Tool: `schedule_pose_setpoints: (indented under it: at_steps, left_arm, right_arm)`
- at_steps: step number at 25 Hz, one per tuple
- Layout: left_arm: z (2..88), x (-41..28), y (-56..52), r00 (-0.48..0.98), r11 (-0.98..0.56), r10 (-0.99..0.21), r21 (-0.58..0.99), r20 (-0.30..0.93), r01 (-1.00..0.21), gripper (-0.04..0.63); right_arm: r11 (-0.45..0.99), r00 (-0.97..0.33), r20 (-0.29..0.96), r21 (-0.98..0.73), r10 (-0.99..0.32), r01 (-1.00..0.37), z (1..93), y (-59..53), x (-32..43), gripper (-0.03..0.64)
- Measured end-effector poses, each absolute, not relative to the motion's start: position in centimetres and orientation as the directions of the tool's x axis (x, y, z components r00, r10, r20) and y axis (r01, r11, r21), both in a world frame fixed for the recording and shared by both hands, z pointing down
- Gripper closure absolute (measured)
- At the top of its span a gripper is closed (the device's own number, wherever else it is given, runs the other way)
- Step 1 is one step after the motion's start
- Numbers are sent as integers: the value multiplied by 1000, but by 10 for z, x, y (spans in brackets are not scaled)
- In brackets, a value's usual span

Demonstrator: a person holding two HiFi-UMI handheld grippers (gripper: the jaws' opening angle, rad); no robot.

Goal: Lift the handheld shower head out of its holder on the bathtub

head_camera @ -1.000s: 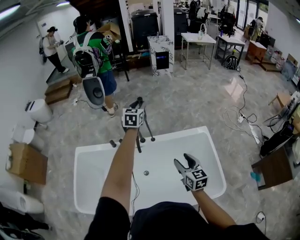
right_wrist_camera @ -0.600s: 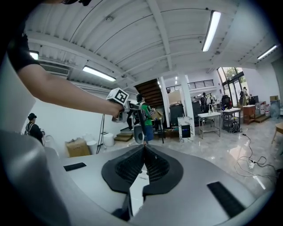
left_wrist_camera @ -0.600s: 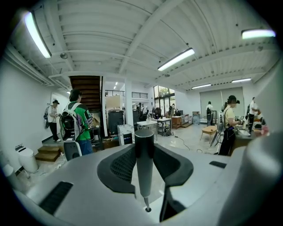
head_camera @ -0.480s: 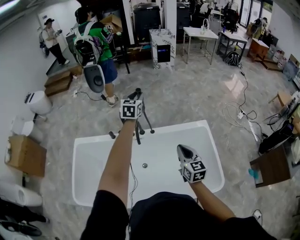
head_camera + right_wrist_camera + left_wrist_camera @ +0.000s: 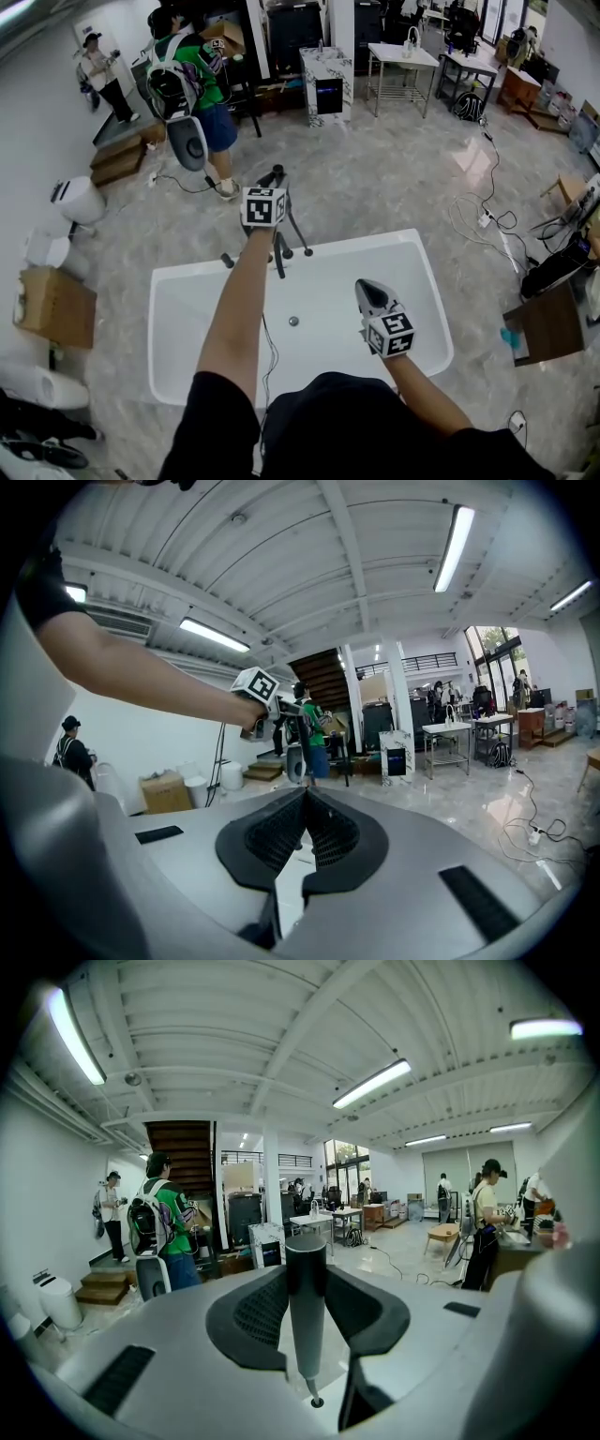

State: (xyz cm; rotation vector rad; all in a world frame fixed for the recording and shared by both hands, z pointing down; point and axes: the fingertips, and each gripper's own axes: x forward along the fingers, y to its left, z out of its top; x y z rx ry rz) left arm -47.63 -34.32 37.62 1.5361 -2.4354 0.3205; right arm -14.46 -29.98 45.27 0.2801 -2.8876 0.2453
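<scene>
In the head view a white bathtub (image 5: 187, 309) lies below me. A black handheld shower head (image 5: 278, 261) stands upright at its far rim, its hose (image 5: 267, 361) hanging into the tub. My left gripper (image 5: 274, 186) is shut on it. In the left gripper view the dark grey handle (image 5: 305, 1260) stands pressed between the pads (image 5: 258, 1312). Whether its lower end sits in the holder I cannot tell. My right gripper (image 5: 366, 289) hovers over the tub's right half, shut and empty. In the right gripper view its pads (image 5: 281, 832) meet with nothing between them.
Black faucet knobs (image 5: 226, 261) stand on the tub's far rim and a drain (image 5: 293, 321) marks its floor. A person in a green shirt (image 5: 183, 84) stands beyond on the left. A cardboard box (image 5: 56, 319) sits at the left; cables (image 5: 487, 225) trail at the right.
My right gripper has gone from open to shut with nothing in it. The left gripper stays shut on the shower handle in the same place.
</scene>
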Motion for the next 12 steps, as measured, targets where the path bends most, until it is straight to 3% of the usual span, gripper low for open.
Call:
schedule_pose_setpoints:
  at_steps: [12]
  left_arm:
    - [391, -475, -343, -399, 407, -849, -54, 345, -912, 477]
  right_arm:
    - [967, -951, 251, -131, -182, -219, 455, -299, -143, 618]
